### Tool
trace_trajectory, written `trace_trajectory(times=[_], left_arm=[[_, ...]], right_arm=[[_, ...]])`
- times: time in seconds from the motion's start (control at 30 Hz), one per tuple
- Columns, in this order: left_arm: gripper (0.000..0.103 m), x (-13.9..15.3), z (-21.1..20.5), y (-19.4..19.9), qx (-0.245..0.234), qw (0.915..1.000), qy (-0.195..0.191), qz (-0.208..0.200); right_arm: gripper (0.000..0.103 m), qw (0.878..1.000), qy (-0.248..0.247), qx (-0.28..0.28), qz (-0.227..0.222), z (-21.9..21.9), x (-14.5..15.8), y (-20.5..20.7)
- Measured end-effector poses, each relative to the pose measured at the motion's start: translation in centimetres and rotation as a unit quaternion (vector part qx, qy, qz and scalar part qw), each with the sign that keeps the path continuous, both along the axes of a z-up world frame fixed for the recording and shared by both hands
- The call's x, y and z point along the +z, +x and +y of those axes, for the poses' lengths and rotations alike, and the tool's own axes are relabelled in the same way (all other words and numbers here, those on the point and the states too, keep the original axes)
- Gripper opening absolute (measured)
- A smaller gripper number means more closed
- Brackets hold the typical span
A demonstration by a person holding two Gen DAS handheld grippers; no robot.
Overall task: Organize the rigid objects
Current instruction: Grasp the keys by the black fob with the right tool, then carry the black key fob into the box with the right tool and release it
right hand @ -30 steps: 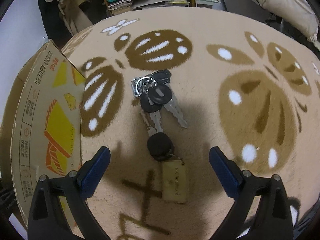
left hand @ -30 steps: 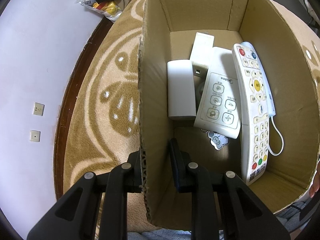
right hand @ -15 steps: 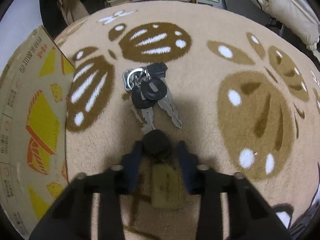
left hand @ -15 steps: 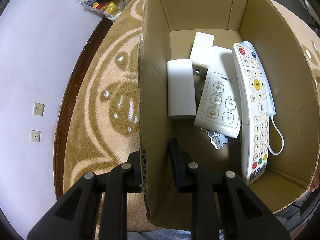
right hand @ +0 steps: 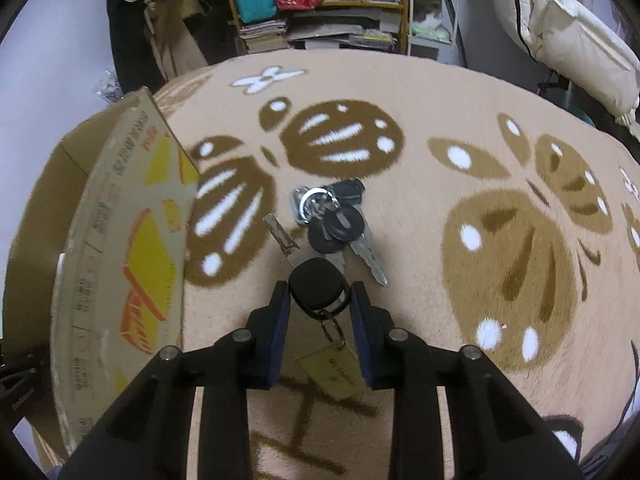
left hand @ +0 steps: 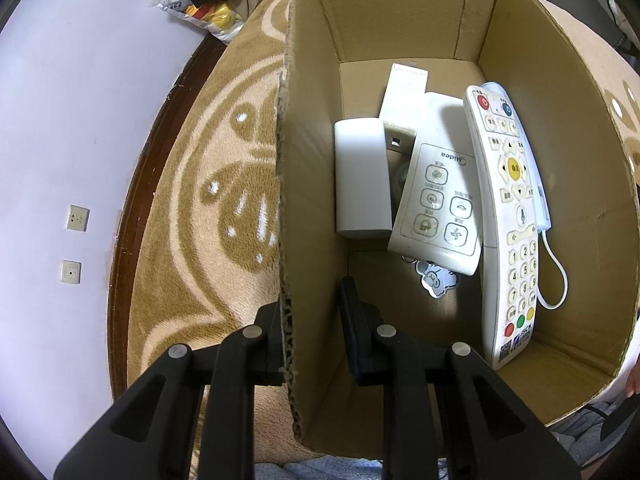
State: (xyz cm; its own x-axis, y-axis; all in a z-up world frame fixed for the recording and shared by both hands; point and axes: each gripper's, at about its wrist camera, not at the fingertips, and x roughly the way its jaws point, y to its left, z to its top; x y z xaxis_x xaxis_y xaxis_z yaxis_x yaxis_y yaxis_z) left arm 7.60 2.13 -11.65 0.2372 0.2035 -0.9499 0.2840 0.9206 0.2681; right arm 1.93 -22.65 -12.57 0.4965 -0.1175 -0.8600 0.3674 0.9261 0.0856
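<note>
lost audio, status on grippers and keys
Left gripper shut on box wall. Right gripper just closed on keys. Nothing in the way.

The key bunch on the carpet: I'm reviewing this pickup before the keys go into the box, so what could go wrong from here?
1. The right gripper, whose jaws have just been closing, pinches only the black key head; it could slip out.
2. The loose keys and tag hang free and may swing or snag the cardboard box wall.
3. The left gripper clamps one box wall, so the box might tilt.
</note>
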Motion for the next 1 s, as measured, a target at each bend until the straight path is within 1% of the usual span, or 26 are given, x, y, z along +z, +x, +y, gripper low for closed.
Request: trace_trajectory(times=[0.3, 0.47, 0.6, 0.83, 1.0], left_arm=[[0.021, 0.0, 0.0, 0.0, 0.0, 1.0, 0.0, 0.0], [0.021, 0.0, 0.0, 0.0, 0.001, 1.0, -0.001, 0.0], [0.021, -0.1, 0.0, -0.1, 0.002, 1.0, -0.003, 0.001], [0.021, -0.2, 0.4, 0.1, 0.003, 1.0, -0.006, 0.001], [0.021, -0.2, 0.3, 0.0, 0.003, 1.0, -0.007, 0.0]], right_arm=[[0.031, 0.999, 0.0, 0.021, -0.046, 1.3, 2.2, 0.1], [0.031, 0.998, -0.004, 0.029, -0.047, 1.9, 2.1, 0.3], [0.031, 0.998, -0.006, 0.028, -0.06, 2.0, 2.7, 0.3], [0.031, 0.995, 0.005, 0.037, -0.092, 2.5, 4.6, 0.5], [0.031, 0.99, 0.007, 0.054, -0.133, 3.5, 7.1, 0.3]])
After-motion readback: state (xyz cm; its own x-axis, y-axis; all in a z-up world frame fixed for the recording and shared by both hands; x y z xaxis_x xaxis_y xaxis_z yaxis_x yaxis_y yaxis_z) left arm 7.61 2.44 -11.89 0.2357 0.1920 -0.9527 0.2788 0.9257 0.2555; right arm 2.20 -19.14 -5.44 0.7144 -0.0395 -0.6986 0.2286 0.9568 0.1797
